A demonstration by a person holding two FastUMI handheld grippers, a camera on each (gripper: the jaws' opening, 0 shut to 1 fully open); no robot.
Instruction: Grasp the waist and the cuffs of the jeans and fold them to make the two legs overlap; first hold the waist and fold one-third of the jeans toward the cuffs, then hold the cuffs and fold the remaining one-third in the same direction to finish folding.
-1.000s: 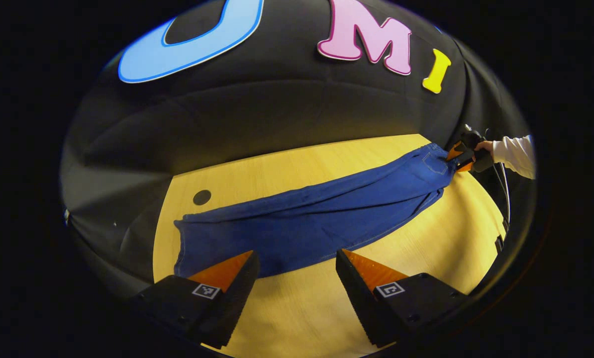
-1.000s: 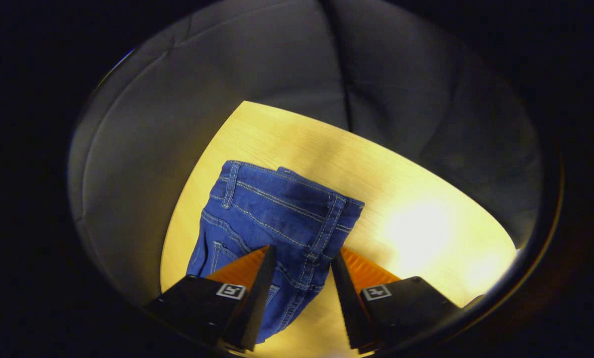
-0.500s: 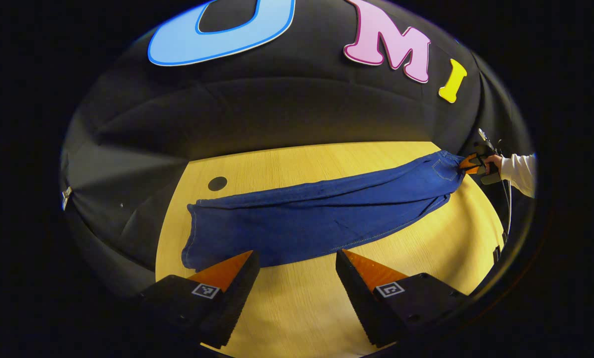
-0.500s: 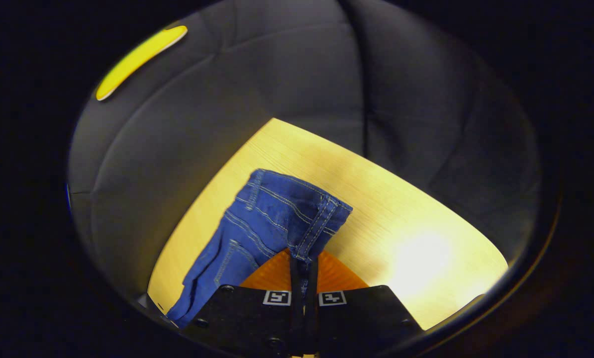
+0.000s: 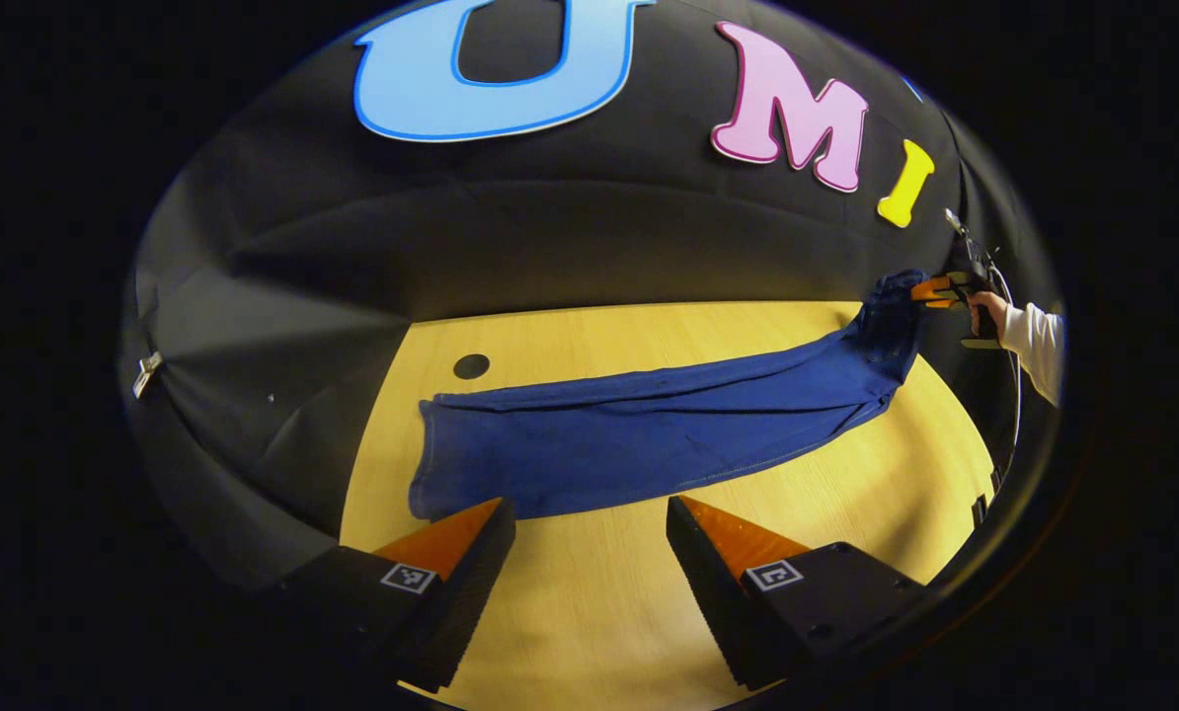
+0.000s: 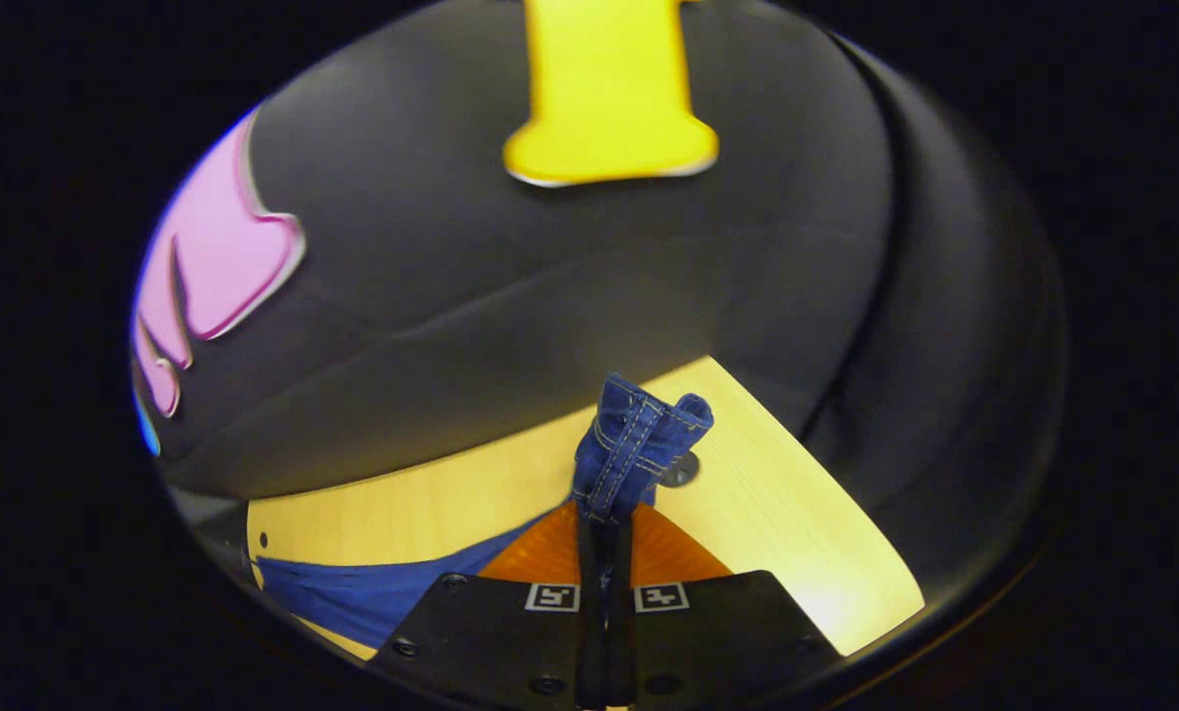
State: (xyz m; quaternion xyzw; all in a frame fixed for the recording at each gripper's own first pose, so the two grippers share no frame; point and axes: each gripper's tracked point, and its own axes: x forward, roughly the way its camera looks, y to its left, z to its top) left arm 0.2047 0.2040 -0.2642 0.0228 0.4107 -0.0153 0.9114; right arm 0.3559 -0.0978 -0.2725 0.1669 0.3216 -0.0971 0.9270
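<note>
Jeans (image 5: 639,434) lie stretched across the wooden table (image 5: 846,504), legs already overlapped, waist (image 6: 639,439) raised off the wood. Right gripper (image 6: 604,533) is clenched on that waist; left gripper (image 5: 589,553) hangs spread and empty just short of the cuffs (image 5: 432,464). Risk, as I judge it: unpinned cuffs may drag along the smooth top when the waist swings over, skewing the fold. Black cloth walls surround the table; a dark round hole (image 5: 471,366) sits beyond the cuffs.

jeans (image 5: 649,434) lying lengthwise across the table (image 5: 599,612), cuffs left, waist raised off it at right
</note>
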